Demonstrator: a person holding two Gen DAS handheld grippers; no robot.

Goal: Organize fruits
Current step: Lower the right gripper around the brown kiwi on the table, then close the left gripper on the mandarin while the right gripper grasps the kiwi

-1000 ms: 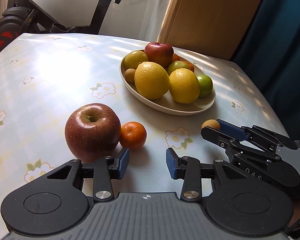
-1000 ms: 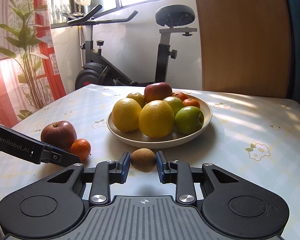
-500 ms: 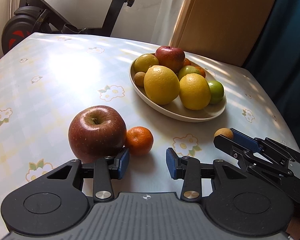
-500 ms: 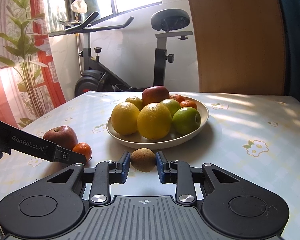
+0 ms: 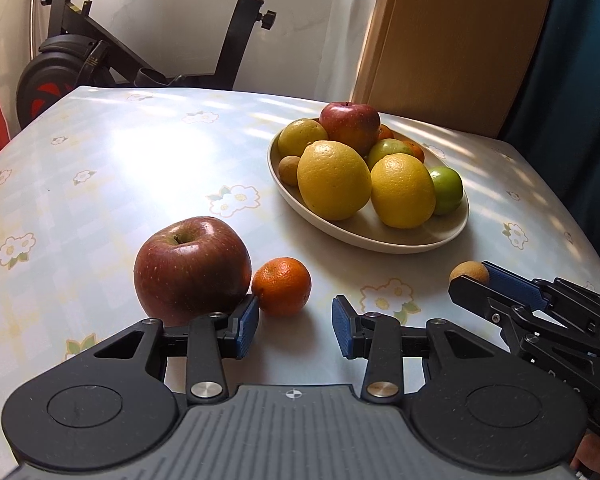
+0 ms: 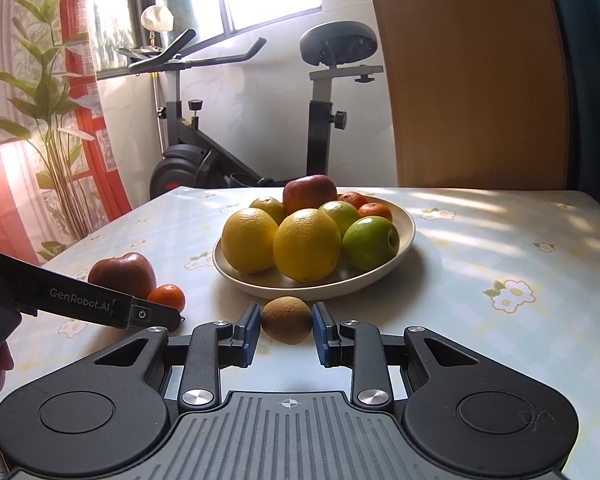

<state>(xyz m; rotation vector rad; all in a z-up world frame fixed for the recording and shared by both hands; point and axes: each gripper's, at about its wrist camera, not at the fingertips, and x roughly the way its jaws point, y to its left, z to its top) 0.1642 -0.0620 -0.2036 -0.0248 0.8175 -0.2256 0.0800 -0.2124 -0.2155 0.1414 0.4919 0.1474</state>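
Cream bowl [image 5: 452,236] heaped with lemons, apples, small oranges. Red apple [image 5: 192,264] and mandarin [image 5: 282,286] touching on the tablecloth, near the bowl. Brown kiwi [image 6: 286,319] pinched between blue pads.

Each hand-held gripper [image 5: 294,322] [image 6: 285,333] is black, with blue finger pads [image 5: 247,326], silver screws and a ribbed grey base; one side reads "GenRobot.AI".

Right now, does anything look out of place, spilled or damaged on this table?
Nothing spilled or damaged. Three fruits lie outside the bowl: a red apple touching a mandarin on the table, and a kiwi between the right gripper's pads. The left gripper is open, holding nothing.
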